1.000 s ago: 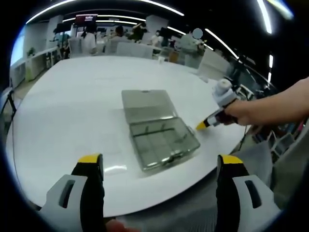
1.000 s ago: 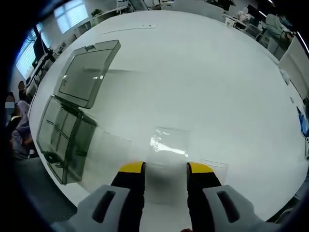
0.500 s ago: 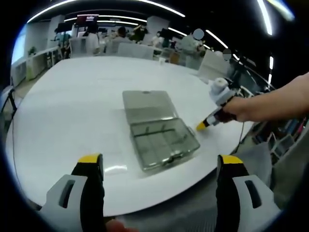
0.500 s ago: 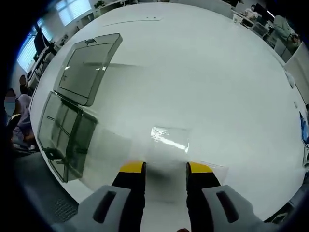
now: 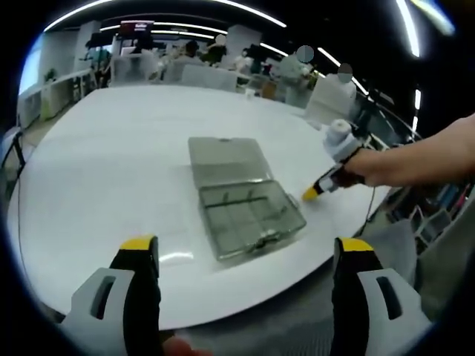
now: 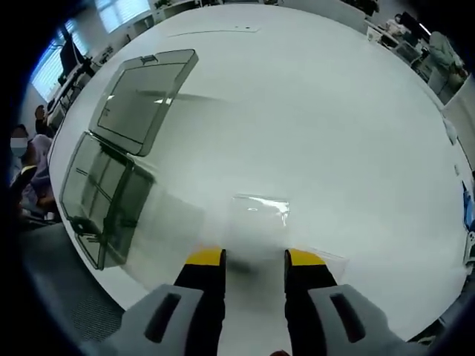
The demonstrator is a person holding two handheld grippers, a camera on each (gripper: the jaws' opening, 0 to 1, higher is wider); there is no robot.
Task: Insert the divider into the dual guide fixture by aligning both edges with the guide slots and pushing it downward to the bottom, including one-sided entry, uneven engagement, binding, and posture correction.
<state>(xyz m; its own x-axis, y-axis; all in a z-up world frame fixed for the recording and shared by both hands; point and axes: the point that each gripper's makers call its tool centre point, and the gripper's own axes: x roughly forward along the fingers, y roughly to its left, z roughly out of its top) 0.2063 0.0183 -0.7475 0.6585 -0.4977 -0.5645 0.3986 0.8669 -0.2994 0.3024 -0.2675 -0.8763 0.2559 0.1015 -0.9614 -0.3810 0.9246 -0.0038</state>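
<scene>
Divider (image 6: 261,208), a clear plastic sheet, lies flat on the white tabletop (image 6: 334,126) just ahead of the right gripper (image 6: 254,257), well apart from the open box (image 6: 111,189). Approach low and pinch one edge squarely. Right jaws stand narrowly parted, empty; left gripper (image 5: 246,248) hangs back, jaws wide.

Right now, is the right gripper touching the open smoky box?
Apart. In the left gripper view, bare white table shows between the right gripper and the box; the right gripper view also shows the box well off to the side.
</scene>
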